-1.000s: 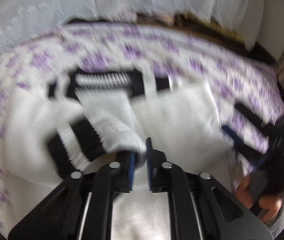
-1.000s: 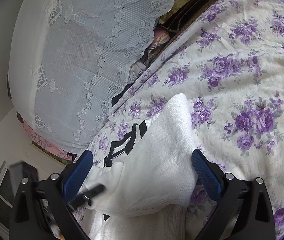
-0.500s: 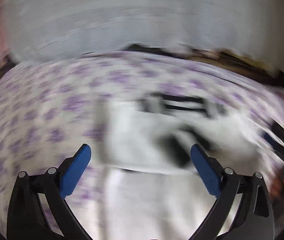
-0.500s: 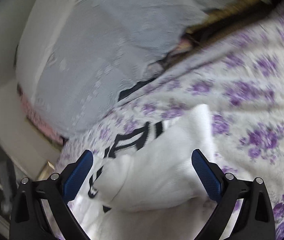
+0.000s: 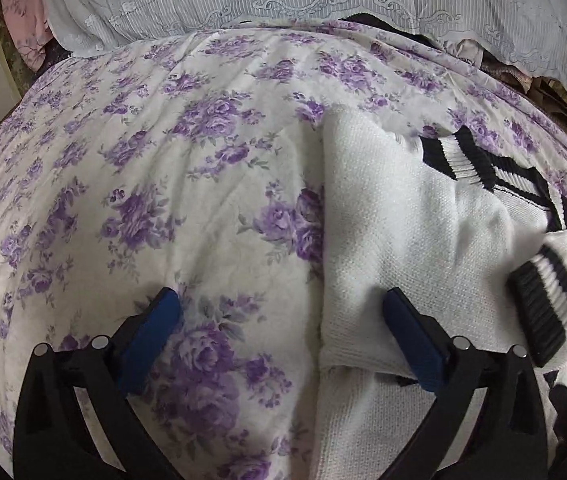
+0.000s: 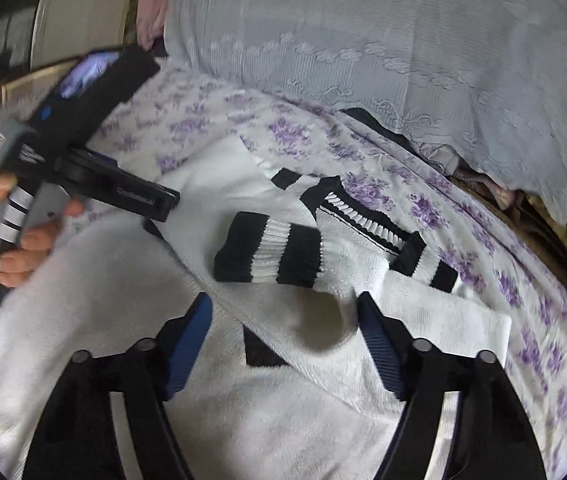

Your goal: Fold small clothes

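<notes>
From my left wrist view, the left gripper (image 5: 281, 320) has its fingers spread wide over the floral bedsheet (image 5: 143, 184), holding nothing; the white knit sweater (image 5: 403, 232) lies to the right, its folded edge between them. From my right wrist view, the right gripper (image 6: 283, 340) has been narrowing its blue-padded fingers around a ribbed, black-striped sleeve (image 6: 283, 256), not yet pinching it.

Surface: bed with purple-flowered cover (image 5: 131, 208), filling left and centre.
On it: white knit sweater (image 5: 403, 216) with black-striped cuffs, right side.
</notes>
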{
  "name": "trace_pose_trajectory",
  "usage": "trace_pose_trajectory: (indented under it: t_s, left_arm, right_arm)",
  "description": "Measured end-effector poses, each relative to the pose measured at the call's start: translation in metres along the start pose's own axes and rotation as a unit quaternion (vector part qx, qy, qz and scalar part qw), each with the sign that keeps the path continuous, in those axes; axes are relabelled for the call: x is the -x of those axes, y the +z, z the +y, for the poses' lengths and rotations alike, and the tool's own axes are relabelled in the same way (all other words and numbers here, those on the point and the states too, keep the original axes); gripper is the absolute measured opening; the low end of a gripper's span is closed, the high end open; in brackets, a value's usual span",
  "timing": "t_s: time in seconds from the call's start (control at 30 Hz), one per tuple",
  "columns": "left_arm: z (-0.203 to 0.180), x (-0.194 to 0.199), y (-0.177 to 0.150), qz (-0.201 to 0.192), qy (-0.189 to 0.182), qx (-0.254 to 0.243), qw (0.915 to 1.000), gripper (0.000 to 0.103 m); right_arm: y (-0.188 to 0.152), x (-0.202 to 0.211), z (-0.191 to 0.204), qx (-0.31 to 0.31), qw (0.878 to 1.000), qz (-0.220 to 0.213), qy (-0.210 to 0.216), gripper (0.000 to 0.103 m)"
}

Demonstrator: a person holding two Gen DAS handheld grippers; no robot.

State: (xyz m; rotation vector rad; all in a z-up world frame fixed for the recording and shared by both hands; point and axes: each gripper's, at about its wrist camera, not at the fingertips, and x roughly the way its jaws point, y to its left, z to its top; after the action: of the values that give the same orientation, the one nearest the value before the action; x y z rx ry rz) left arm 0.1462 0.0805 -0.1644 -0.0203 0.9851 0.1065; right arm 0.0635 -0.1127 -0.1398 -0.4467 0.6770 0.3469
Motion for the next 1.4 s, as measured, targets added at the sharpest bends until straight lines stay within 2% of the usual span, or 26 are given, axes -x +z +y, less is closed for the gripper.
trace_pose_trajectory:
  t_s: [0.17, 0.53, 0.6, 0.67, 0.73, 0.77, 0.8, 0.83, 0.87, 0.9, 0.93, 0.97, 1.0, 1.03, 1.13, 1.23, 1.33, 1.4]
  left_arm:
    - [0.005, -0.008, 0.001, 0.001, 0.005, -0.006, 1.0000, 0.099]
    - [-0.002, 0.000, 0.000, 0.000, 0.006, -0.008, 0.9999, 0.099]
    - [-0.002, 0.000, 0.000, -0.001, 0.006, -0.008, 0.9999, 0.099]
    - [-0.002, 0.000, 0.000, -0.001, 0.006, -0.008, 0.9999, 0.099]
    - [-0.002, 0.001, 0.000, -0.001, 0.005, -0.009, 0.9999, 0.099]
    - [-0.003, 0.001, 0.000, -0.001, 0.005, -0.009, 0.9999, 0.099]
    - [-0.003, 0.001, 0.001, -0.002, 0.005, -0.009, 0.9999, 0.099]
    - [-0.003, 0.001, 0.000, -0.002, 0.005, -0.009, 0.9999, 0.099]
    - [-0.004, 0.001, 0.000, -0.002, 0.005, -0.009, 0.9999, 0.099]
    - [-0.004, 0.002, 0.000, -0.003, 0.005, -0.009, 0.9999, 0.099]
    - [-0.005, 0.001, 0.000, -0.003, 0.007, -0.010, 0.9999, 0.099]
    - [-0.005, 0.001, 0.000, -0.003, 0.008, -0.010, 0.9999, 0.099]
    - [-0.006, 0.001, 0.000, -0.005, 0.010, -0.011, 0.9999, 0.099]
    - [-0.006, 0.002, -0.001, -0.005, 0.011, -0.012, 0.9999, 0.099]
    - [-0.005, 0.006, -0.002, -0.008, 0.011, -0.009, 0.9999, 0.099]
    - [-0.005, 0.023, 0.003, -0.021, -0.004, -0.008, 0.9997, 0.099]
    - [-0.011, 0.047, 0.012, -0.045, -0.069, -0.003, 0.9966, 0.098]
    - [-0.025, 0.050, 0.019, -0.035, -0.117, -0.014, 0.9924, 0.098]
  right_arm:
    - [0.015, -0.019, 0.010, 0.032, 0.999, 0.016, -0.020, 0.065]
    - [0.020, -0.024, 0.023, 0.092, 0.994, 0.010, -0.059, 0.064]
    - [0.021, -0.025, 0.020, 0.085, 0.995, 0.013, -0.048, 0.055]
    - [0.022, -0.026, 0.011, 0.057, 0.998, 0.021, -0.034, 0.021]
    - [0.019, -0.021, -0.021, -0.040, 0.999, 0.016, 0.002, 0.016]
    - [0.013, -0.017, -0.041, -0.100, 0.995, 0.011, 0.017, 0.015]
    - [0.000, -0.012, -0.069, -0.177, 0.984, 0.005, 0.024, 0.015]
    - [-0.019, -0.007, -0.097, -0.253, 0.967, -0.002, 0.029, 0.014]
    - [-0.035, -0.005, -0.115, -0.301, 0.953, -0.004, 0.034, 0.015]
    - [-0.063, -0.003, -0.140, -0.381, 0.923, 0.000, 0.051, 0.019]
    - [-0.080, -0.002, -0.153, -0.424, 0.903, 0.006, 0.061, 0.041]
    - [-0.098, 0.001, -0.164, -0.464, 0.882, 0.007, 0.077, 0.043]
    - [-0.113, 0.007, -0.172, -0.495, 0.862, -0.014, 0.110, 0.043]
    - [-0.122, 0.017, -0.177, -0.511, 0.852, -0.029, 0.114, 0.043]
    - [-0.124, 0.040, -0.180, -0.518, 0.849, -0.063, 0.084, 0.046]
    - [-0.100, 0.043, -0.174, -0.498, 0.849, -0.087, 0.151, 0.047]
    - [-0.062, 0.026, -0.161, -0.459, 0.865, -0.081, 0.188, 0.058]
    - [-0.046, 0.007, -0.154, -0.446, 0.868, -0.065, 0.209, 0.061]
